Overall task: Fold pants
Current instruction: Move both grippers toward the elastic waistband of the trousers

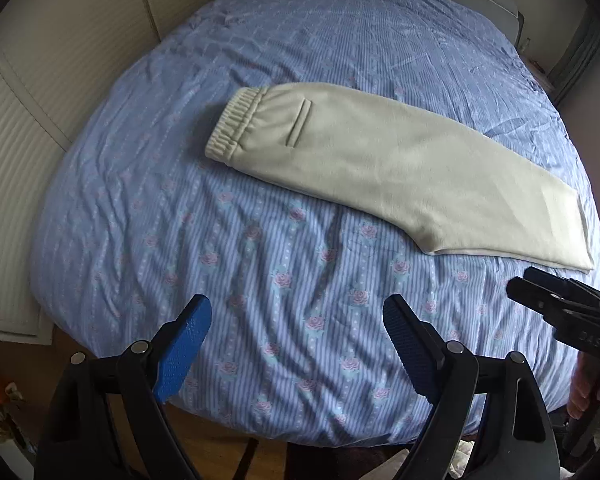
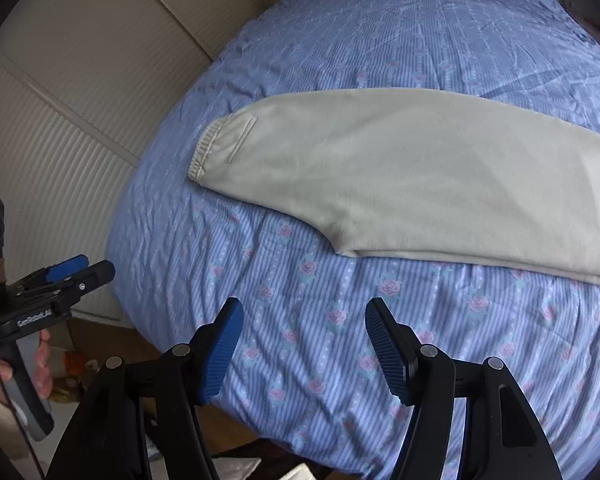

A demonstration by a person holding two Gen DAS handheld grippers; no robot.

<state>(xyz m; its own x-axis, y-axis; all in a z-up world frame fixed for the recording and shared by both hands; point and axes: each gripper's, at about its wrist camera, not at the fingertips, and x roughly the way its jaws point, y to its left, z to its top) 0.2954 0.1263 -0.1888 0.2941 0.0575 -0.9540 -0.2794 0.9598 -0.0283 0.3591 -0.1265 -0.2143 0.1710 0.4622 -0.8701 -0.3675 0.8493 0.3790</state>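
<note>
Both grippers, left (image 1: 298,344) and right (image 2: 304,344), hang empty, jaws apart, near the pants (image 1: 380,160); pinching one layer risks undoing the fold.

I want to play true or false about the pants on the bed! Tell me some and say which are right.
1. The cream pants lie folded in half lengthwise, one leg on top of the other. True.
2. The bed cover is plain red. False: it is blue striped with pink roses.
3. The left gripper holds the waistband. False: nothing is between its blue fingers, and they are over the bed cover.
4. The right gripper holds nothing. True.
5. A pocket slit shows near the waistband. True.
</note>
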